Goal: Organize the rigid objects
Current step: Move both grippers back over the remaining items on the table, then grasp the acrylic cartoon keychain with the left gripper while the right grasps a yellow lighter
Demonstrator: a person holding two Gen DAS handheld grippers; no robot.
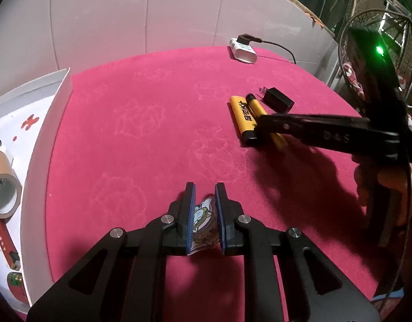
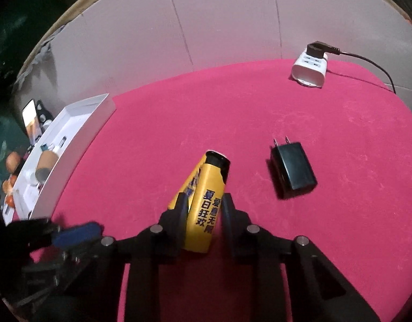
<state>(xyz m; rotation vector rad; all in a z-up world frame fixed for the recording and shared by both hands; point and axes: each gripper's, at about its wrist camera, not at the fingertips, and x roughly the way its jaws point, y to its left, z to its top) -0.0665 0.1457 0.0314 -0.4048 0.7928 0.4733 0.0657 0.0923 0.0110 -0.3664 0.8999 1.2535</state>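
Observation:
My left gripper (image 1: 204, 191) is shut on a small cartoon-printed card (image 1: 203, 221), held over the pink table (image 1: 152, 134). My right gripper (image 2: 203, 201) is around a yellow lighter (image 2: 207, 209) with black text, its jaws close on each side and seemingly gripping it; a second yellow lighter (image 2: 185, 187) lies against it on the left. In the left wrist view both lighters (image 1: 242, 119) lie side by side with the right gripper (image 1: 262, 128) on them. A black plug adapter (image 2: 293, 170) lies just right of them.
A white box (image 1: 58, 94) at the table's left edge holds a tape roll (image 1: 3, 185) and other small items. A white power strip (image 2: 310, 71) with a black cord sits at the far right. A white wall stands behind the table.

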